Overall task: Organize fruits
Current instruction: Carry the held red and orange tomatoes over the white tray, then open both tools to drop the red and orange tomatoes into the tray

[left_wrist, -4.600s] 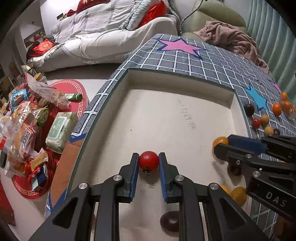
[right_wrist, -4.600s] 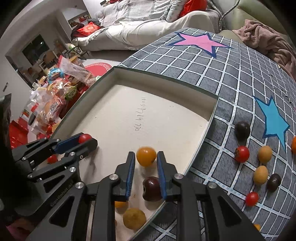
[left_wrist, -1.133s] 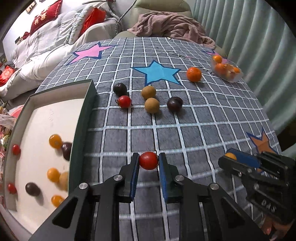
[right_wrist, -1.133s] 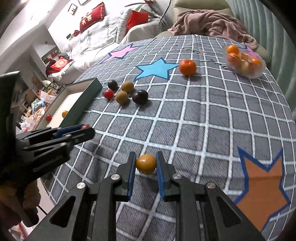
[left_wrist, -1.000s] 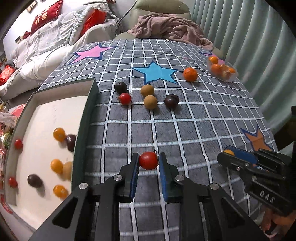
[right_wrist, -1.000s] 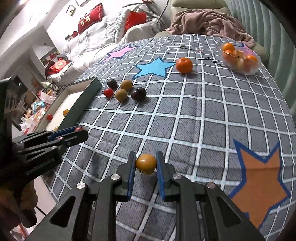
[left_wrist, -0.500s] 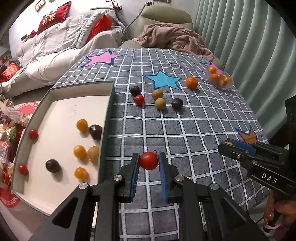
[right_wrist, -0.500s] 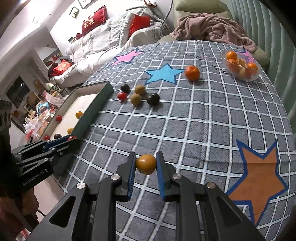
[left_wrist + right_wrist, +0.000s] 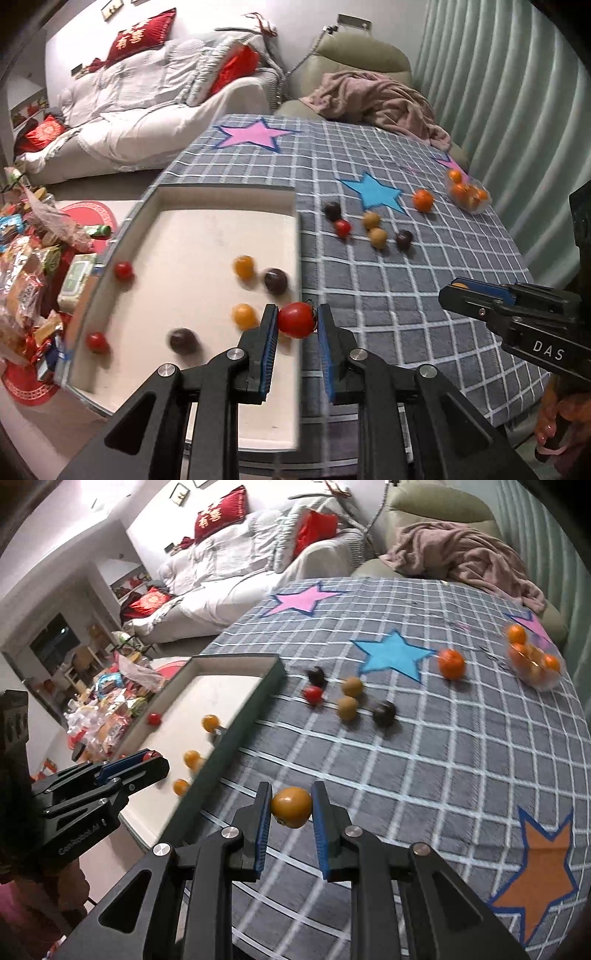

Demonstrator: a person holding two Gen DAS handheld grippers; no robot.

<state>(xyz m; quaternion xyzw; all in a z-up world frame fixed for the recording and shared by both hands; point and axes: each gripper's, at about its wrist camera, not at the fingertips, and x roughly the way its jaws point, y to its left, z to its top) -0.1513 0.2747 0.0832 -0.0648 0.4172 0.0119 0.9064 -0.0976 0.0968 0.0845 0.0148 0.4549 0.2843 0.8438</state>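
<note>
My left gripper (image 9: 295,325) is shut on a red cherry tomato (image 9: 296,319), held above the right wall of the green-rimmed tray (image 9: 221,184). My right gripper (image 9: 291,806) is shut on a small orange fruit (image 9: 291,806), above the checked cloth just right of the tray (image 9: 275,672). Several small red, orange and dark fruits lie on the tray floor (image 9: 184,251). A loose cluster stays on the cloth: a red tomato (image 9: 342,228), two tan fruits (image 9: 377,236), two dark ones (image 9: 404,239). In the right wrist view the left gripper (image 9: 151,762) hangs over the tray.
A lone orange (image 9: 423,199) and a clear bag of oranges (image 9: 468,192) lie far right on the cloth. The table's near edge runs just below both grippers. Snack packets (image 9: 29,258) crowd the floor at left. A sofa (image 9: 166,92) and an armchair (image 9: 369,74) stand behind.
Both grippers have carried their fruits leftward and upward, away from the far cloth toward the tray. The tray now fills the left of the left wrist view. The grips have not changed.
</note>
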